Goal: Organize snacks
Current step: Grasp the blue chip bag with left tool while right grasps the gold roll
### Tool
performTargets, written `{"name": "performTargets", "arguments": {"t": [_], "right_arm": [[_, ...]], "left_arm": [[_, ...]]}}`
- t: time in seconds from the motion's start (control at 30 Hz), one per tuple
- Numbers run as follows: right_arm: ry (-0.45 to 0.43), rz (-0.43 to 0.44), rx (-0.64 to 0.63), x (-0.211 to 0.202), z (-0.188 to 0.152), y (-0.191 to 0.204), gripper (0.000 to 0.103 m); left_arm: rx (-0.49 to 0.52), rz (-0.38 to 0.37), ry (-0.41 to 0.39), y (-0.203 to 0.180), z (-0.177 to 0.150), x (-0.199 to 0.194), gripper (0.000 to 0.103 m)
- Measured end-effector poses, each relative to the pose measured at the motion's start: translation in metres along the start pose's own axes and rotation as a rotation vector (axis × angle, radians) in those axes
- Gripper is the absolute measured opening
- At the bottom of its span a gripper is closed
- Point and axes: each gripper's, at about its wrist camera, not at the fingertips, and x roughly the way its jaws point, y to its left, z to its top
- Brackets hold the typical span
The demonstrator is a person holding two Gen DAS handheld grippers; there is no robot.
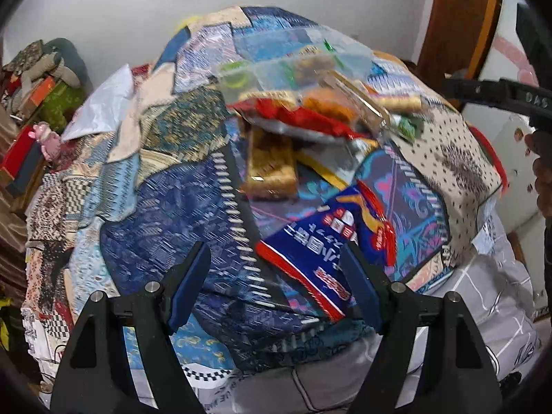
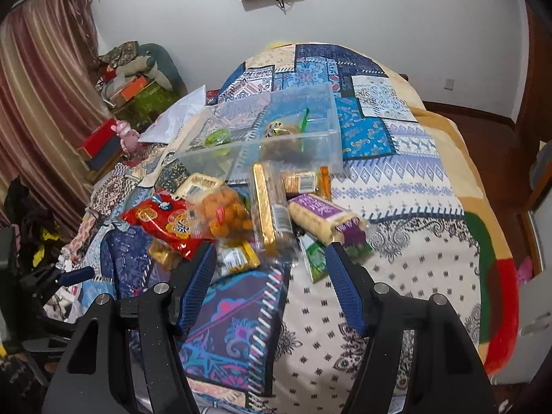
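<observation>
Blue-and-red foil snack packet (image 1: 327, 241) lies just ahead of my left gripper (image 1: 276, 276), long axis slanting up-right; jaws apart, empty. My right gripper (image 2: 269, 279) also gapes, empty.

Blurred snack pile (image 1: 310, 117), contents perhaps biscuits.

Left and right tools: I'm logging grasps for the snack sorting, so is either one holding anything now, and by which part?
Nothing is held. The left tool stands open above the blue snack packet; the right tool is open, short of the snack pile.
</observation>
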Motion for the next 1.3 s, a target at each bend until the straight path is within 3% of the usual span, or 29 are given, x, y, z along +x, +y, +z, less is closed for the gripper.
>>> {"name": "performTargets", "arguments": {"t": [0.23, 0.6, 1.0, 1.13, 1.3], "right_arm": [[-0.001, -0.009, 0.004, -0.005, -0.005, -0.003, 0.062], [0.025, -0.007, 0.010, 0.006, -0.010, -0.006, 0.062], [0.045, -0.014, -0.022, 0.028, -0.005, -0.003, 0.062], [0.050, -0.002, -0.049, 0.038, 0.000, 0.004, 0.062], [0.076, 0.015, -0.068, 0.059, 0.008, 0.011, 0.058]], "left_arm": [[0.006, -0.043, 0.030, -0.012, 0.002, 0.017, 0.077], [-0.014, -0.194, 0.089, -0.032, 0.017, 0.047, 0.083], [-0.192, -0.323, 0.121, -0.024, 0.031, 0.074, 0.085], [-0.223, -0.328, 0.097, -0.021, 0.035, 0.079, 0.085], [-0.201, -0.306, 0.061, -0.021, 0.037, 0.082, 0.075]]}}
